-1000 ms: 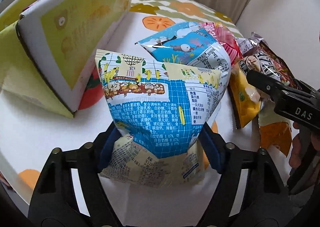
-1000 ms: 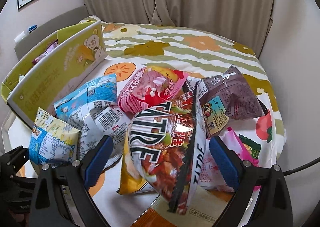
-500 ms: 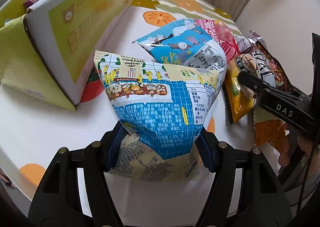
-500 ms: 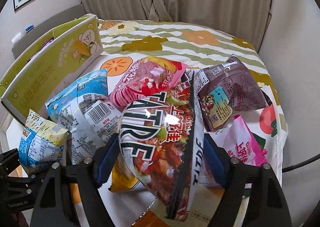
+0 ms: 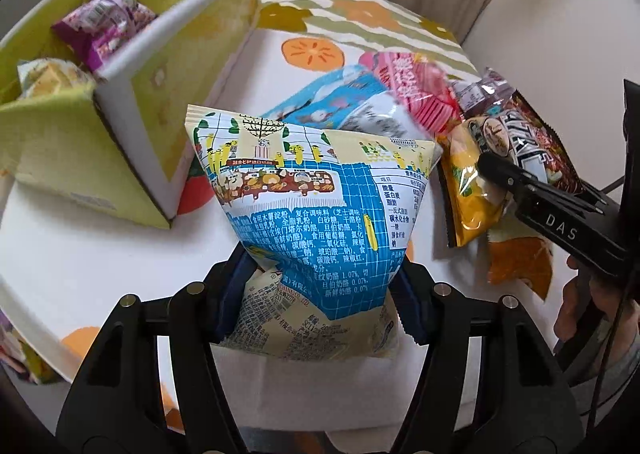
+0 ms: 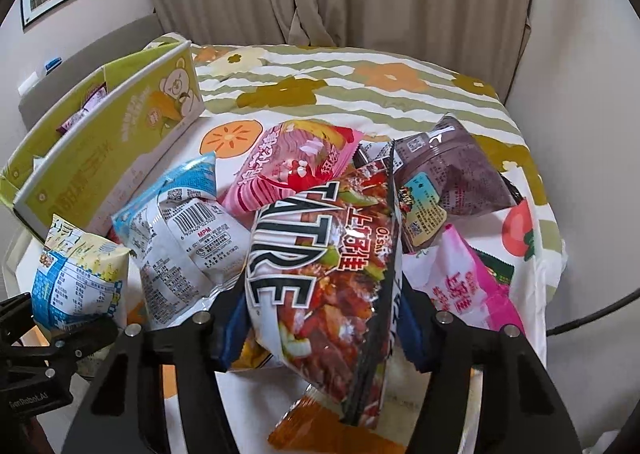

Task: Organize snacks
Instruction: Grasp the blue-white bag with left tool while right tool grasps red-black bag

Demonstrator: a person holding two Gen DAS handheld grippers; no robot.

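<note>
On the fruit-print tablecloth [image 6: 400,65], your left gripper [image 5: 320,290] is clenched on the blue-and-cream snack bag [image 5: 312,213] beside the green box [image 5: 168,65]. Your right gripper [image 6: 320,318], jaws just closing, squeezes the red-and-black chip bag [image 6: 324,274] atop the snack pile.

Readable: "DAS" on the right gripper [image 5: 562,219]; "TATRE" on the red snack bag [image 6: 320,278]; "MPM" on the white-blue bag [image 6: 188,238].

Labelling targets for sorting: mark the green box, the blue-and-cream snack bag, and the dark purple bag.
green box [image 6: 100,157], right wrist view, on its printed long side.
blue-and-cream snack bag [image 5: 316,221], left wrist view, on its blue text panel.
dark purple bag [image 6: 460,169], right wrist view, on its upper face.
</note>
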